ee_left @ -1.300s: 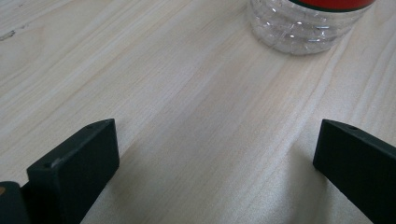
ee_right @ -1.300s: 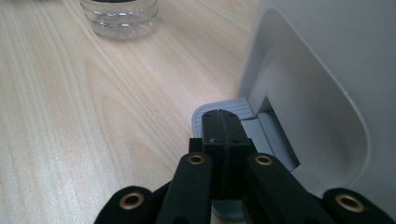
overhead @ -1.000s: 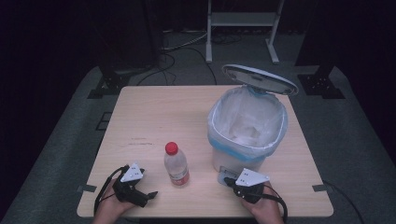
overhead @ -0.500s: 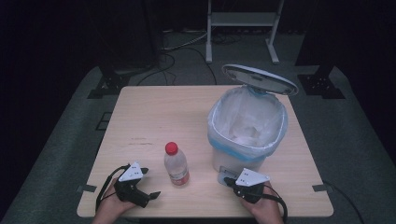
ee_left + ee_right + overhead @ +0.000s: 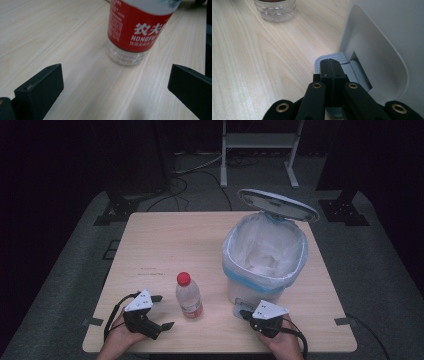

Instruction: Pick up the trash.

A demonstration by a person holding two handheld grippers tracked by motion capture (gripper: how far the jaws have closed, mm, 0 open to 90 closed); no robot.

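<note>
A clear water bottle (image 5: 189,296) with a red cap and red label stands upright near the table's front edge; the left gripper view shows the bottle (image 5: 135,32) close ahead. My left gripper (image 5: 164,311) is open just left of it, its jaws wide apart and apart from the bottle (image 5: 112,87). A white pedal bin (image 5: 235,270) with a plastic liner stands at the right, its lid (image 5: 277,204) raised. My right gripper (image 5: 243,312) is shut, and its closed tips (image 5: 331,67) rest on the bin's grey pedal (image 5: 344,56).
The light wooden table (image 5: 175,245) is bare behind the bottle and to the left. The bin's white wall (image 5: 387,37) is right beside my right gripper. The bottle's base (image 5: 275,8) lies ahead and left of it. Dark floor and stands surround the table.
</note>
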